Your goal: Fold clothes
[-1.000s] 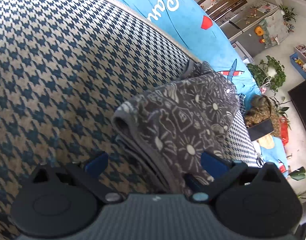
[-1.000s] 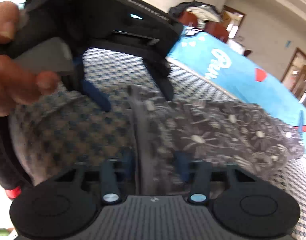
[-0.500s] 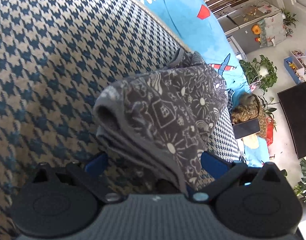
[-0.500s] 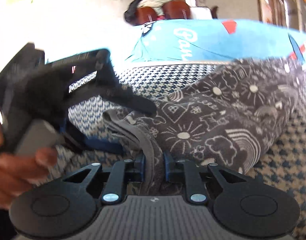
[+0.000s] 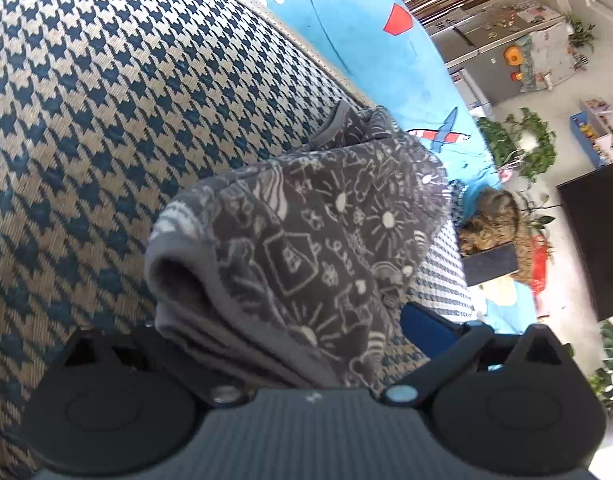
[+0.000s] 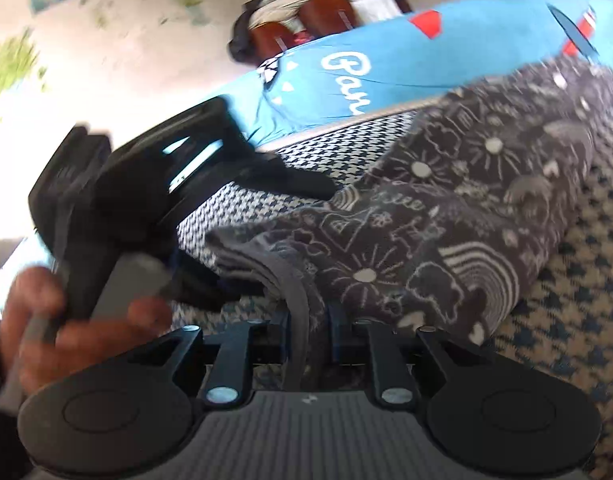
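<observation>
Big change over the last second: the grey doodle-print garment point(image 5: 306, 248) has gone from a loose drape to a stacked bundle, its layered edge now facing the left gripper point(image 5: 274, 332) square on. In my view that means the folding itself is about finished and what remains is squaring up or moving the bundle.

The right gripper point(image 6: 306, 322) has rolled hard, so the room now sits tilted in its view where a second ago it was nearer level. Its blue fingers point(image 6: 333, 330) stand close together either side of a dark hem strip of the garment, and the jaws are opening a touch after a tighter squeeze half a second back. The strip is between the pads and I read it as pinched there, though blur keeps me from swearing to it. The rest of the bundle spreads up and to the right of those fingers over the houndstooth cushion point(image 6: 566, 312).

Over to the left gripper: its jaws are wide but closing in a little. The folded stack lies between them, bulging up from the finger line, with a gap of cushion showing before the right-hand blue pad point(image 5: 424, 330); the other pad is hidden under cloth, so no clamp there that I can see. It points down at a slant. From the right view, a hand point(image 6: 66, 332) grips its handle, and beyond the cushion runs a blue printed cover point(image 5: 346, 40).
</observation>
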The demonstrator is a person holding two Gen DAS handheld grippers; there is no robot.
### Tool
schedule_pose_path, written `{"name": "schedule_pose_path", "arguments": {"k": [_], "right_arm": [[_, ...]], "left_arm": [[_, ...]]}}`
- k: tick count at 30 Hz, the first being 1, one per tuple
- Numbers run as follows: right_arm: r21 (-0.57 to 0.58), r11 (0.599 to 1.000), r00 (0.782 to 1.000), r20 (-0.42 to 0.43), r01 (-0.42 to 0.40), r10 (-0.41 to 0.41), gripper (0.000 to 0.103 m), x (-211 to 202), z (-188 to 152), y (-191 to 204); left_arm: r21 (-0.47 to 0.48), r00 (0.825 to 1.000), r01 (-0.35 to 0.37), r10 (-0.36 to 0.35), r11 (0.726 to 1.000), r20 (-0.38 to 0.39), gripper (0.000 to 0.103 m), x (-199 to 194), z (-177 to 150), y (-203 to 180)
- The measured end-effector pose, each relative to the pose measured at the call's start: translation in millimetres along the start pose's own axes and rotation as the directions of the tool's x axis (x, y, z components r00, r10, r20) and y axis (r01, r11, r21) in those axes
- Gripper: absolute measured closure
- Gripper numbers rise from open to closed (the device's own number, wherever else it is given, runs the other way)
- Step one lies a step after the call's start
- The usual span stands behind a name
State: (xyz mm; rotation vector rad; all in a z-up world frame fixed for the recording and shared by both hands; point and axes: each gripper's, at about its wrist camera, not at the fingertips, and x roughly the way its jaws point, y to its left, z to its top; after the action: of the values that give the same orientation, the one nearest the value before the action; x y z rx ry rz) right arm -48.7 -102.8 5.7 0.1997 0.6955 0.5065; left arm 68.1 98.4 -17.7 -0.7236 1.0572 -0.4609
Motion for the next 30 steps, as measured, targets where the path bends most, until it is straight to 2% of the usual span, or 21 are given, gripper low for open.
{"name": "schedule_pose_path", "arguments": {"k": [1,3,7,12,21,25,26,27,30], "right_arm": [[-0.033,0.999,1.0,0.007,0.014,-0.014,0.065,-1.7,-1.1,1.8],[-0.105,0.994,0.999,0.029,0.043,-0.04,0.054,-6.8,-4.0,6.6],[-0.214,0.976,0.998,0.035,0.05,-0.043,0.043,-13.2,-11.2,15.3],[-0.322,0.945,0.999,0.019,0.05,-0.047,0.039,-10.9,-21.5,26.1],[-0.508,0.848,0.985,0.011,0.154,-0.172,0.031,23.3,-42.1,46.1],[-0.568,0.783,0.963,0.069,0.251,-0.259,0.034,35.2,-50.3,50.6],[-0.566,0.782,0.961,0.078,0.262,-0.266,0.036,36.7,-49.8,49.9],[-0.557,0.784,0.958,0.084,0.273,-0.273,0.043,38.1,-48.2,48.7],[-0.53,0.8,0.957,0.09,0.28,-0.275,0.058,38.5,-43.8,44.2]], "left_arm": [[0.009,1.0,-0.013,0.013,1.0,-0.006,0.01,1.7,1.4,-1.9],[0.023,0.999,-0.029,0.029,0.999,-0.014,0.012,4.1,3.6,-4.0],[0.037,0.998,-0.049,0.05,0.998,-0.029,0.013,7.9,8.1,-7.1],[0.014,0.996,-0.072,0.072,0.997,-0.049,0.015,10.3,12.5,-7.9],[0.002,0.994,-0.089,0.089,0.996,-0.059,0.015,10.6,17.5,-17.6],[0.036,0.992,-0.111,0.113,0.993,-0.058,0.015,13.0,16.5,-20.7],[0.051,0.99,-0.126,0.129,0.991,-0.054,0.015,14.4,15.3,-20.9],[0.064,0.988,-0.144,0.147,0.988,-0.049,0.013,16.1,14.1,-20.5],[0.089,0.98,-0.19,0.194,0.978,-0.036,0.012,21.8,10.7,-17.9]]}}
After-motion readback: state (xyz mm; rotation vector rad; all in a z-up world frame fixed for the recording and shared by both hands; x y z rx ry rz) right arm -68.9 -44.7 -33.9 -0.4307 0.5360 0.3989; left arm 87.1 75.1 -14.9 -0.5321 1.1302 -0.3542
